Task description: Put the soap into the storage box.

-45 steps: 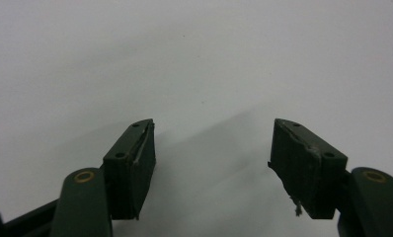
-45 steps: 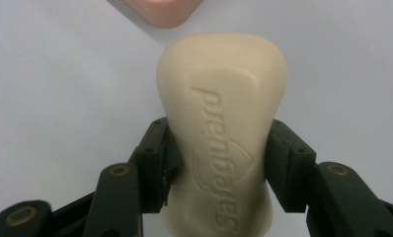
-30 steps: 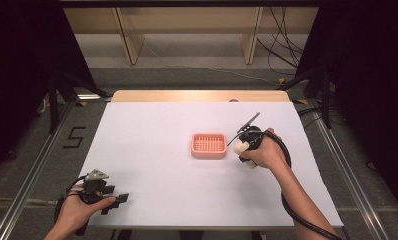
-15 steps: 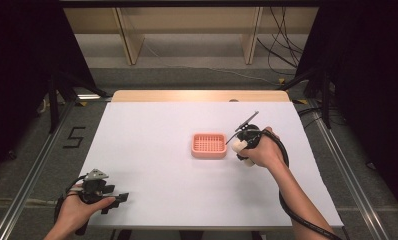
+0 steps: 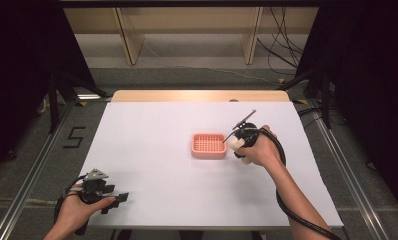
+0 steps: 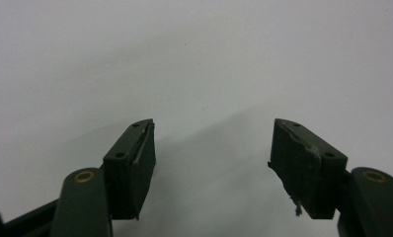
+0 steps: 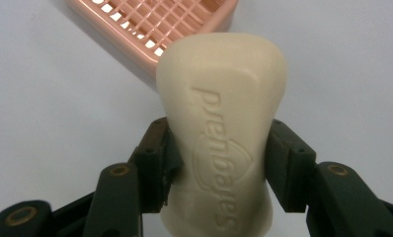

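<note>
Across the white tabletop [image 5: 152, 130] almost nothing lies but one pink slatted soap dish [image 5: 209, 145], set a little right of the middle with its open grid facing up. Near the front left corner, well apart from the dish, the left hand-held gripper [image 5: 118, 199] rests low over bare white surface; its own view shows the jaws standing wide with nothing between them.

Just beside the dish's right edge the right hand-held gripper [image 7: 219, 163] is clamped on a cream bar of soap [image 7: 221, 118], one pad on each long flank at the bar's narrowed waist, with the stamped lettering facing the camera. From the high view the soap [image 5: 236, 143] sits just off the dish's rim, not yet over the grid; whether it hangs clear of the tabletop I cannot tell.

The bar looks like a dense, stiff block with some weight for its bulk, and its smooth rounded faces would likely be slippery under the pads. The waist seems the best place to hold it, since the swelling ends on either side help keep it from sliding out. A firm squeeze may dent or scuff the surface; a loose one risks the bar rotating or shooting free as it tilts toward the dish.
</note>
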A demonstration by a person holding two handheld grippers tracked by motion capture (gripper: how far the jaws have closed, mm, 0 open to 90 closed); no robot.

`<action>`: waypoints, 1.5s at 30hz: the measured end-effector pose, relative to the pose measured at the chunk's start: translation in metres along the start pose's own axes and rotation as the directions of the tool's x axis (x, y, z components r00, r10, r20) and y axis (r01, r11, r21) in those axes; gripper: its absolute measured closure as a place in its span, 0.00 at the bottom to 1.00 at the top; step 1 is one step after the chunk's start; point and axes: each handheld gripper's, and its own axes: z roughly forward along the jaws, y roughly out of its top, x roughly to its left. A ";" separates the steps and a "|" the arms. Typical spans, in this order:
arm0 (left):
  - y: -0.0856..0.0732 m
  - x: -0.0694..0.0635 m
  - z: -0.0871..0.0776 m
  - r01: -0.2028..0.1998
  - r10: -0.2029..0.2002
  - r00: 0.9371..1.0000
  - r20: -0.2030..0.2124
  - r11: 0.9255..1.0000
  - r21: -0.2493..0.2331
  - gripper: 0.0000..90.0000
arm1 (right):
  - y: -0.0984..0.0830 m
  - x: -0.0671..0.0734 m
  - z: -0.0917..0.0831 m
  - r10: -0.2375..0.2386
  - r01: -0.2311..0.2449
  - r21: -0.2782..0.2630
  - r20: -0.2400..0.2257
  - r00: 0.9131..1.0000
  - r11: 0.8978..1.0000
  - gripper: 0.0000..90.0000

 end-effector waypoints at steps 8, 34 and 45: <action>0.000 0.000 0.000 0.001 -0.001 1.000 0.000 1.000 0.001 0.37 | 0.003 0.002 -0.001 0.007 -0.007 -0.002 -0.002 1.000 1.000 0.56; 0.000 0.000 -0.001 -0.005 0.005 1.000 0.001 1.000 -0.003 0.37 | 0.014 0.006 0.001 -0.003 0.003 -0.021 0.002 1.000 1.000 0.56; 0.000 0.000 -0.001 -0.005 0.005 1.000 0.001 1.000 -0.005 0.37 | 0.021 0.008 0.000 -0.020 0.020 -0.036 0.010 1.000 0.999 0.56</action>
